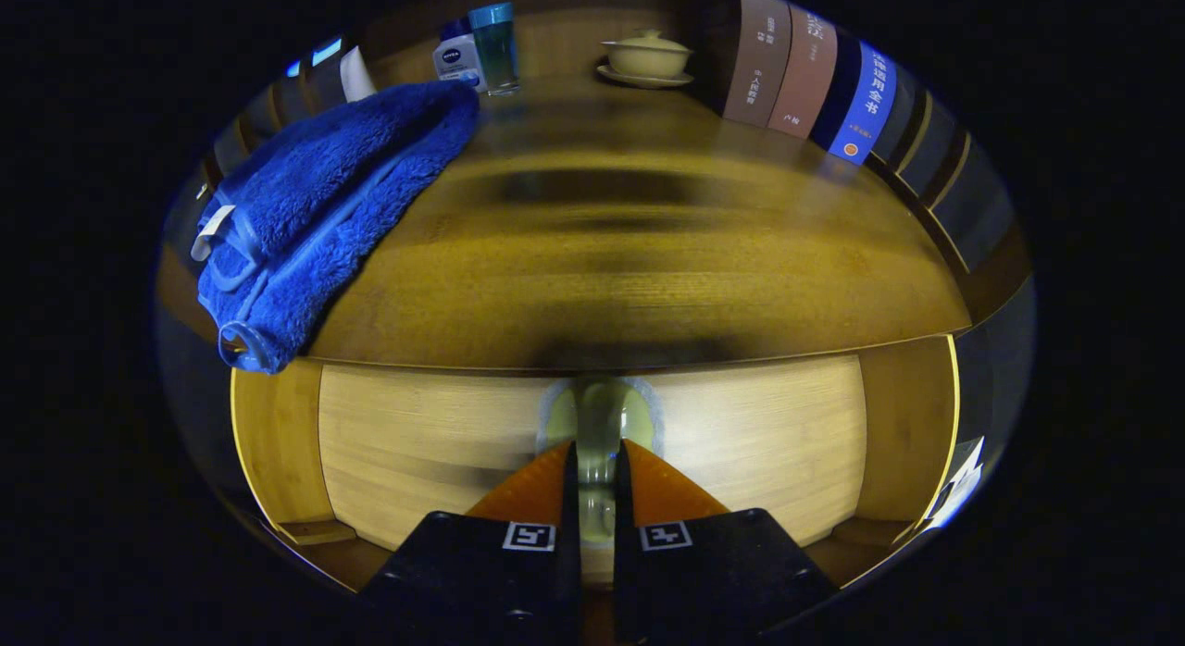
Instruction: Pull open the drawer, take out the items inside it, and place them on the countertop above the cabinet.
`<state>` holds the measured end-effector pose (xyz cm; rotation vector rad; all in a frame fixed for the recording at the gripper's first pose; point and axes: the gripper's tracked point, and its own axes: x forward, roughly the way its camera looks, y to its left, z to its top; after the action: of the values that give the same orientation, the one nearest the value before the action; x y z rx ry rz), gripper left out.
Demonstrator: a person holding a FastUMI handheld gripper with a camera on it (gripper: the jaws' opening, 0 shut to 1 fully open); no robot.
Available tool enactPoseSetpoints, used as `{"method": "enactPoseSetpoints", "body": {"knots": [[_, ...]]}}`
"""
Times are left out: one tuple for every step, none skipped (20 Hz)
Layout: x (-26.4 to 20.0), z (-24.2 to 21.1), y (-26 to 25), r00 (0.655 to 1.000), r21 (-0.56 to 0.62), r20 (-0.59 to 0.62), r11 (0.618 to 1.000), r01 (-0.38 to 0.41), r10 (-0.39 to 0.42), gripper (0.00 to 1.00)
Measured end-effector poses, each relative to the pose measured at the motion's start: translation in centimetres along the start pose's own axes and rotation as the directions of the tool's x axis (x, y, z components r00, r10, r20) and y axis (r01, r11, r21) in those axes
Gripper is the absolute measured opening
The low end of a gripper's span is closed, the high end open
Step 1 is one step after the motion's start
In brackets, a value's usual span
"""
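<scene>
Tongs (596, 452) nearly closed, orange fingers (532, 489) pinching clear knob (600, 424) on drawer (444, 433) front; both fingers appear to press knob. Knob dead ahead at 12 o'clock, its axis pointing straight back toward tongs, so pull likely runs straight back. Drawer looks closed; contents hidden. Above, bench (648, 257): blue towel (324, 202) at 10 o'clock, bottles (477, 49) at 11, lidded bowl (646, 55) at 12, books (815, 81) at 1.

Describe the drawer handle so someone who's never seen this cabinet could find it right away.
Start at the wooden countertop; just under its front edge sits the pale drawer front. At its centre is the handle, a clear glassy knob pinched by the gripper, the only see-through thing on the wood.
</scene>
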<state>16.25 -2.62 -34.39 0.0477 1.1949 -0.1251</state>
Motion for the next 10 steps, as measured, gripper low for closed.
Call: {"method": "enactPoseSetpoints", "body": {"knots": [[-0.2,0.1,-0.1,1.0,0.008,0.008,1.0,-0.004,0.004,0.18],[-0.5,0.0,-0.1,1.0,0.022,0.012,1.0,-0.013,0.012,0.18],[-1.1,-0.2,0.1,1.0,0.036,0.02,0.999,-0.025,0.024,0.18],[-1.5,-0.3,0.1,0.999,0.046,0.033,0.999,-0.029,0.027,0.18],[-2.2,-0.6,-0.1,0.999,0.042,0.041,0.999,-0.03,0.028,0.18],[-3.0,-0.8,0.0,0.998,0.037,0.054,0.999,-0.035,0.033,0.18],[-3.8,-1.0,0.0,0.997,0.034,0.073,0.999,-0.04,0.037,0.18],[-4.7,-1.3,0.1,0.995,0.036,0.092,0.998,-0.046,0.043,0.18],[-5.7,-1.5,0.1,0.992,0.036,0.113,0.998,-0.052,0.048,0.18],[-6.8,-1.6,0.1,0.989,0.037,0.136,0.998,-0.057,0.051,0.18]]}}
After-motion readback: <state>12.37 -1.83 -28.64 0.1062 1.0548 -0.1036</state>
